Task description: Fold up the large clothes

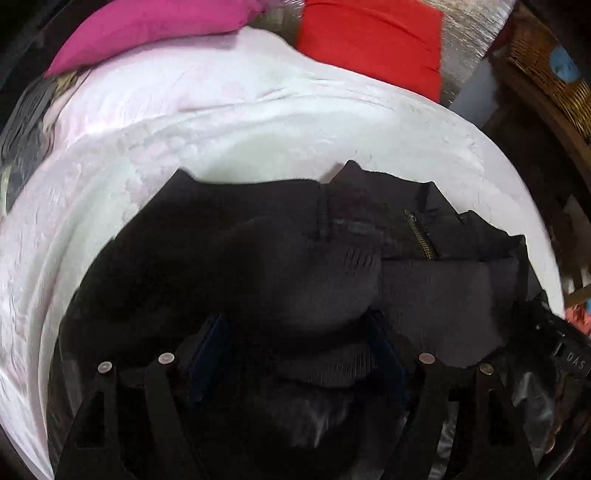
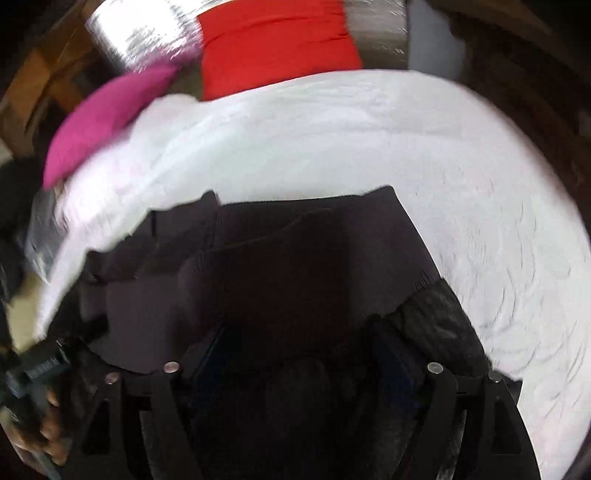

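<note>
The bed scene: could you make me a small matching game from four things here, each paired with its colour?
Things:
1. large knitted garment with a zipper
2. rumpled bedsheet
3. soft pillow at the far left of the bed
4. square cushion beside that pillow

Colours:
A. red
B. white
C. dark grey
D. magenta pink

Pairs: 1-C, 2-B, 3-D, 4-A
</note>
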Demonstrator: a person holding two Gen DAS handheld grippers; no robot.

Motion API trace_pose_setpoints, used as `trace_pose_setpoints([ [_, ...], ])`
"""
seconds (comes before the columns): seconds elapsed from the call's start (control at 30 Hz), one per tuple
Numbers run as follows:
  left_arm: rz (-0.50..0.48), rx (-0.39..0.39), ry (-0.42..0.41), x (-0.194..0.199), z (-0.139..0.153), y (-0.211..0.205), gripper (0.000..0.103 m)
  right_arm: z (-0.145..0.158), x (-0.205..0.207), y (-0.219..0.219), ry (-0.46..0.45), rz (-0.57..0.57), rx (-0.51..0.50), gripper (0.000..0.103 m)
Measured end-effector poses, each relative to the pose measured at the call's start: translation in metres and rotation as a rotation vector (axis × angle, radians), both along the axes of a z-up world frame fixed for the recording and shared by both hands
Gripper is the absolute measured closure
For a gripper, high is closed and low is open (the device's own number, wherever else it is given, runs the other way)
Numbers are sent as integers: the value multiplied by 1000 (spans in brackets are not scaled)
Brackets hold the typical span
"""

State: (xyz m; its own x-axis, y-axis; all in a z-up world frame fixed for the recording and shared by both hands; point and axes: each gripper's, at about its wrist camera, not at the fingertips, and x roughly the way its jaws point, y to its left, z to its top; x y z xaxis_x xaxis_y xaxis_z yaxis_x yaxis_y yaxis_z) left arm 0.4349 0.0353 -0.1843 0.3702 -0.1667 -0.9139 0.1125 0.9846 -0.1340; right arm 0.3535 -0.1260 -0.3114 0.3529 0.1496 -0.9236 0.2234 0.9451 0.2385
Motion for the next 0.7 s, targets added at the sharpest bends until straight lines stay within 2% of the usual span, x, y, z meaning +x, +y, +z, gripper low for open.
trace_pose_setpoints([
  [0.03, -13, 10, -14, -1, 0, -1, 27, -2, 0, 4, -5, 16, -27, 25],
  [0.07, -22, 9, -29, -2, -1, -2, 35, -3, 0, 8, -6, 40, -59, 37],
  [0.1, -32, -3, -41, -3, 0, -3, 47, -2, 0, 11, -10, 62, -82, 54],
  [0.13, -38, -12, -50, -3, 1, -4, 54, 0, -1, 13, -18, 82, -107, 66],
  [0.17, -50, -17, -68, -4, 4, -6, 64, 2, -2, 14, -31, 101, -88, 81],
  [0.2, -61, -11, -85, -4, 7, -8, 73, 4, -3, 14, -36, 103, -79, 84],
  [0.3, -80, -11, -121, -5, 13, -11, 90, 8, -6, 13, -58, 100, -99, 90],
  [0.53, -60, -65, -185, 4, 32, -7, 94, 35, -11, -7, -173, 28, -59, 93],
  [0.63, -44, -71, -238, 11, 40, -12, 94, 41, -11, -15, -223, -23, -56, 94],
  [0.7, -42, -34, -291, 16, 42, -17, 94, 39, -10, -24, -250, -77, -53, 98],
])
